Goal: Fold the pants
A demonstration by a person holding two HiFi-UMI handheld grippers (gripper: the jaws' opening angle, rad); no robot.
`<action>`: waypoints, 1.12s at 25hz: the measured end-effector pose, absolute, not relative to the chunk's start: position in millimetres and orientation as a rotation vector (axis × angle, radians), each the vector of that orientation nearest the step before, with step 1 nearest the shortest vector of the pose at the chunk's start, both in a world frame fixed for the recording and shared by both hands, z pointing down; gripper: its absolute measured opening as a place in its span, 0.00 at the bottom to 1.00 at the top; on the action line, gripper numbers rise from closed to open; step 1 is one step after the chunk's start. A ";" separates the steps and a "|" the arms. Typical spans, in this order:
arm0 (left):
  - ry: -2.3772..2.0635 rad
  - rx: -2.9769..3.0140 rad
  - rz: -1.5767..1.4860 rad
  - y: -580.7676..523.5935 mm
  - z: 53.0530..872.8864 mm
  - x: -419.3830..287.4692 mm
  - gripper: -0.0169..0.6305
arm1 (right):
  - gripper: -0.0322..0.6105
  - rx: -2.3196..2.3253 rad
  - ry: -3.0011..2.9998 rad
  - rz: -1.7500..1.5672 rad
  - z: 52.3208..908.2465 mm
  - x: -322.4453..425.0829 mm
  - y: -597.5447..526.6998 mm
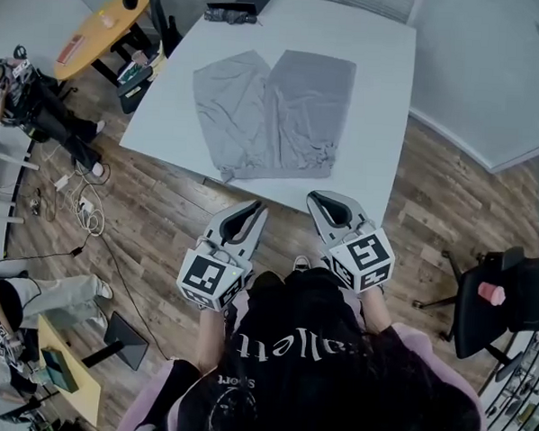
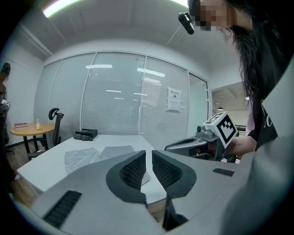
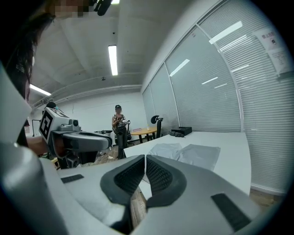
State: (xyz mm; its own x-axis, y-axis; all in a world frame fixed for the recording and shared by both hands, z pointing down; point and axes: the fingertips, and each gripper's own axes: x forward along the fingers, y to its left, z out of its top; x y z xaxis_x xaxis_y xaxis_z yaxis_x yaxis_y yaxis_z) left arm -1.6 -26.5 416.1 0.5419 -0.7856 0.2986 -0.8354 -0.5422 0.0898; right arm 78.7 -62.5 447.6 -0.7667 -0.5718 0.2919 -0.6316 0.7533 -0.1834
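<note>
Pants (image 1: pixel 273 116) lie on the table (image 1: pixel 384 99), left gripper (image 1: pixel 255 207) and right gripper (image 1: pixel 316 197) side by side before its near edge.

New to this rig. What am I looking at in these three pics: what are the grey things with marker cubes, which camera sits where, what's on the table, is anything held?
There is no robot here. A person holds a grey two-jaw gripper in each hand, and the cube with square markers is part of each tool. The head view comes from a camera on the person's head, looking steeply down. It shows the left gripper at its left and the right gripper at its right. The other two pictures come from cameras riding on the grippers, each looking along its own jaws. On the white table a pair of light grey fabric pants lies spread flat. Nothing is held: the left jaws stand slightly apart and the right jaws are together. Both are empty and short of the table.
</note>
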 end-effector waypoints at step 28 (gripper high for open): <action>-1.365 2.448 0.542 -87.3 473.2 -89.2 0.12 | 0.09 1.061 -2.590 0.486 490.3 53.5 -127.4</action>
State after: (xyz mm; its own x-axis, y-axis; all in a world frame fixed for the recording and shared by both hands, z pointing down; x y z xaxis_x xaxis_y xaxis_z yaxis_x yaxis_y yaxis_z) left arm -89.2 -87.3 473.2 0.4818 -0.7494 0.4542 -0.8568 -0.5115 0.0649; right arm 53.5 -127.4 490.3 -0.6826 -0.6151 0.3947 -0.7164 0.6700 -0.1947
